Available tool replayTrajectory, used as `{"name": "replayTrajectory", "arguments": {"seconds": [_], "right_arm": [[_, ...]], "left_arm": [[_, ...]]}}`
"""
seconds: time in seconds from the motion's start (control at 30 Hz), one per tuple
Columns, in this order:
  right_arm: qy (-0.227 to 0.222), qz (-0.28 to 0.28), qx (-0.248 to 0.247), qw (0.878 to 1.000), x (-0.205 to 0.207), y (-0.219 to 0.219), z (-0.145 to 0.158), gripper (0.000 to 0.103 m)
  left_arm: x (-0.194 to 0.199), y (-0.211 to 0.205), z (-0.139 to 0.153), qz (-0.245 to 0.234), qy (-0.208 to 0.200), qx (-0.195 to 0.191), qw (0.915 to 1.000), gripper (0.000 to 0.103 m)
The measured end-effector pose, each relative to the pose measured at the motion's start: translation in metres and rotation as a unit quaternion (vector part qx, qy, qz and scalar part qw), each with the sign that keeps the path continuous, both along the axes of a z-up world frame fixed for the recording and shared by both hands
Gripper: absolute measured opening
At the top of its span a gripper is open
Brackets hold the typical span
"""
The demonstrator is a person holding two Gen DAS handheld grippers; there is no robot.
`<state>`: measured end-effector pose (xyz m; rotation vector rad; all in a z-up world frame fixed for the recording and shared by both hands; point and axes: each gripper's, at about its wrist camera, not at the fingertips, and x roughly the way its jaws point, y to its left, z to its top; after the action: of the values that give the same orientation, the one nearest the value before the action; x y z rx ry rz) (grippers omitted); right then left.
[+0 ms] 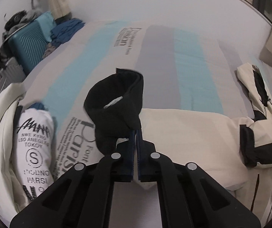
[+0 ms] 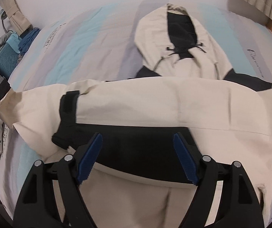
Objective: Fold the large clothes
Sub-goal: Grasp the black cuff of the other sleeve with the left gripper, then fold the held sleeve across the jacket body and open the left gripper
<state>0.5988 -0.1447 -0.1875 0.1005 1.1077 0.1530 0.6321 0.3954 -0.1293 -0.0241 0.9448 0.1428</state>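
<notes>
A cream jacket (image 1: 193, 133) with black panels lies spread across the bed, its hood (image 1: 255, 87) at the right. My left gripper (image 1: 136, 131) is shut on the jacket's black sleeve cuff (image 1: 115, 102), which stands up folded above the sheet. In the right wrist view the jacket (image 2: 155, 102) stretches across the frame, a sleeve laid over its body, with the hood (image 2: 174, 38) beyond it. My right gripper (image 2: 137, 138) hangs open over a black band (image 2: 136, 157) of the jacket, its blue pads apart and nothing pinched between them.
The bed sheet (image 1: 174, 47) is striped in grey, pale blue and cream with printed lettering. A white printed garment (image 1: 35, 148) lies at the left beside more cream cloth. A teal suitcase (image 1: 29, 47) and blue clothes (image 1: 65, 30) sit past the bed's far left edge.
</notes>
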Motion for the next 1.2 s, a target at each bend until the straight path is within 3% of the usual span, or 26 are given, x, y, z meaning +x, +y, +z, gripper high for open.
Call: {"name": "replayTrajectory", "arguments": {"seconds": [0.13, 0.33, 0.67, 0.97, 1.2], "right_arm": [[0.005, -0.013, 0.004, 1.000, -0.007, -0.021, -0.001, 0.074], [0.008, -0.024, 0.007, 1.000, -0.017, -0.039, 0.001, 0.074], [0.008, -0.008, 0.017, 1.000, -0.013, -0.026, -0.001, 0.074], [0.004, -0.018, 0.023, 1.000, -0.011, -0.034, 0.005, 0.074], [0.003, -0.033, 0.002, 0.999, -0.006, -0.087, 0.000, 0.074]], "left_arm": [[0.003, -0.036, 0.001, -0.024, -0.001, 0.006, 0.9997, 0.000], [0.012, -0.039, -0.018, -0.009, 0.012, 0.017, 0.9997, 0.000], [0.004, -0.081, -0.010, -0.053, -0.005, 0.010, 0.9985, 0.000], [0.003, -0.167, 0.019, -0.128, -0.036, -0.030, 0.9907, 0.000], [0.008, -0.252, 0.016, -0.171, -0.047, -0.041, 0.9833, 0.000]]}}
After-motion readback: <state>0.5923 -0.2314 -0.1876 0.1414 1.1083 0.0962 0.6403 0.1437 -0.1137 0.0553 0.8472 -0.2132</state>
